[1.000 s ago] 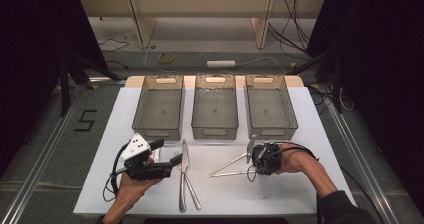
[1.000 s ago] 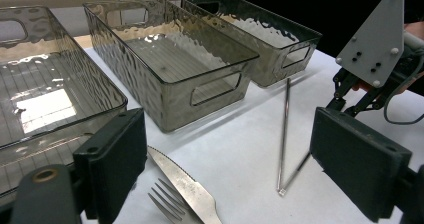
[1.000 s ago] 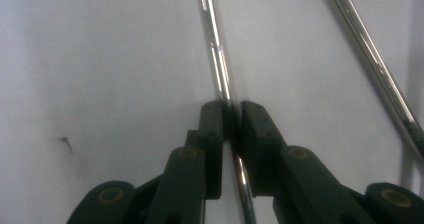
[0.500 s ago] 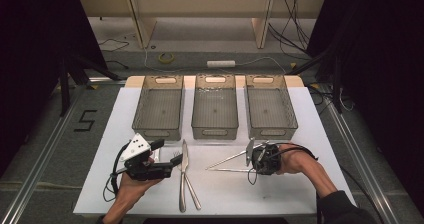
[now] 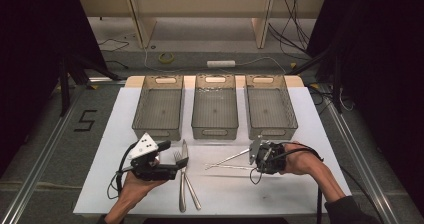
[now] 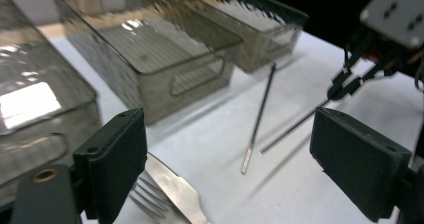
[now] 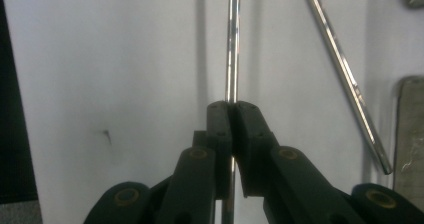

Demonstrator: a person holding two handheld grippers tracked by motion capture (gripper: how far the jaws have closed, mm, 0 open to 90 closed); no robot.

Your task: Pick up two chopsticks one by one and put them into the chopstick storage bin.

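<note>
Right gripper (image 7: pixel 231 115) apparently clamping chopstick (image 7: pixel 233 44)

chopstick in the grip (image 7: pixel 232 44): thin shiny metal rod, pinched near one end between the right gripper (image 7: pixel 231 109) jaws, sticking out over the white table
other chopstick (image 7: pixel 345 74): same kind, lying flat on the table just beside the first, angled away from it so the pair makes a narrow V
fork (image 5: pixel 180 181): silver, flat on the table near the front, tines pointing toward the bins
knife (image 5: pixel 186 164): silver, crossing the fork, blade end toward the bins
bins (image 5: pixel 215 109): three clear greyish plastic trays in a row at the back, look empty
</note>
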